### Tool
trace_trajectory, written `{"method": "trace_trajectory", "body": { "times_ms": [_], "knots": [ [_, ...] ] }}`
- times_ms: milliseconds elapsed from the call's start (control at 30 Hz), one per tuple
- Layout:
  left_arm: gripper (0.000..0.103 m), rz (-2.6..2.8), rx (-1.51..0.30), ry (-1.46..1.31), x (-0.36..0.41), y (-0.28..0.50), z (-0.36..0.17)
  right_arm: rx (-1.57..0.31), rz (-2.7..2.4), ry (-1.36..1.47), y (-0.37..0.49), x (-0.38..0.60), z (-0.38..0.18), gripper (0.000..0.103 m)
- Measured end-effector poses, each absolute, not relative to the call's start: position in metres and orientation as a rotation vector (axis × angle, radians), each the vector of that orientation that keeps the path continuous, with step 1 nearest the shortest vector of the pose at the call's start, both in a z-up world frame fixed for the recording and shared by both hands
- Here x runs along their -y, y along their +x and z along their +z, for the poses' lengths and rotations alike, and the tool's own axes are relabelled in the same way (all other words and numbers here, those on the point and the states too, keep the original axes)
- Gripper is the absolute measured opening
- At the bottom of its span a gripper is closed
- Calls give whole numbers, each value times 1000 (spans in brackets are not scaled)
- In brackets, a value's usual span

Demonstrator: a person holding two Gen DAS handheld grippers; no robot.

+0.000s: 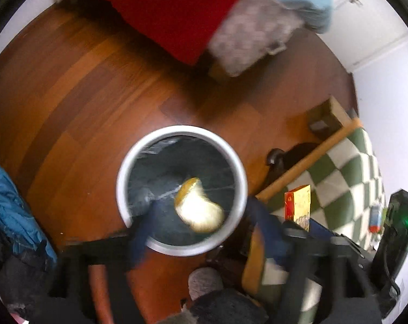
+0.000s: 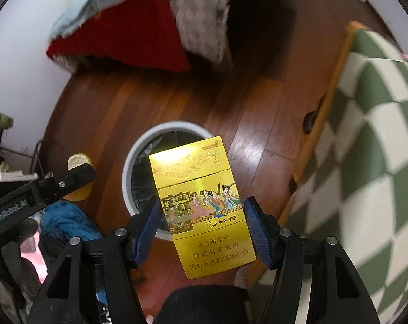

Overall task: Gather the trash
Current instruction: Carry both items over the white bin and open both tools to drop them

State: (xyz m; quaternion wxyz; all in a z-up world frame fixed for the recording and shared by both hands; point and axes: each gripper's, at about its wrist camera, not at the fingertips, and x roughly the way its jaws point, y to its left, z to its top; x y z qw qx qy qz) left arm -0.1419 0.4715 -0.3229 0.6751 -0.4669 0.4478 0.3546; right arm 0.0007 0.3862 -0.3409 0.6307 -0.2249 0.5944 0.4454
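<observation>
A round white-rimmed bin (image 1: pixel 124 178) with a dark liner stands on the wooden floor. In the left wrist view a yellow-white peel (image 1: pixel 198 209) is over the bin's mouth between my spread left fingers (image 1: pixel 139 236); my left gripper (image 1: pixel 204 229) is open. In the right wrist view my right gripper (image 2: pixel 202 221) is shut on a yellow cigarette pack (image 2: pixel 201 205), held above the bin (image 2: pixel 128 167). The pack also shows in the left wrist view (image 1: pixel 298 206). The peel and the left gripper show at the left of the right wrist view (image 2: pixel 78 162).
A table with a green-and-white checked cloth (image 2: pixel 371 162) stands at the right. A bed with red and grey covers (image 1: pixel 177 13) is at the far side. Blue clothing (image 1: pixel 9 210) lies on the floor at the left. A cardboard box (image 1: pixel 328 116) sits by the wall.
</observation>
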Motion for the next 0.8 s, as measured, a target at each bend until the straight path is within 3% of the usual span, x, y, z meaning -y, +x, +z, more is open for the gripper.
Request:
{"method": "trace_trajectory", "body": {
  "times_ms": [167,200,267,500,800],
  "knots": [
    [95,934,-1061,-998,-475,-162,-336,-1433,1026,-569,-2,-429,-392,66],
    [95,972,-1074,-975,-473,-167,-337,-1456,1032,-572,-2,-433,-399,72],
    [95,1044,-1085,-917,-468,-177,-336,-1495,1053,-588,-3,-442,-415,103],
    [95,1168,-1116,-833,-450,-201,-336,-1438,1055,-710,-26,-438,-425,103],
    [95,1176,-1114,-788,-429,-200,-315,-1316,1007,-779,-32,-408,-398,103]
  ]
}}
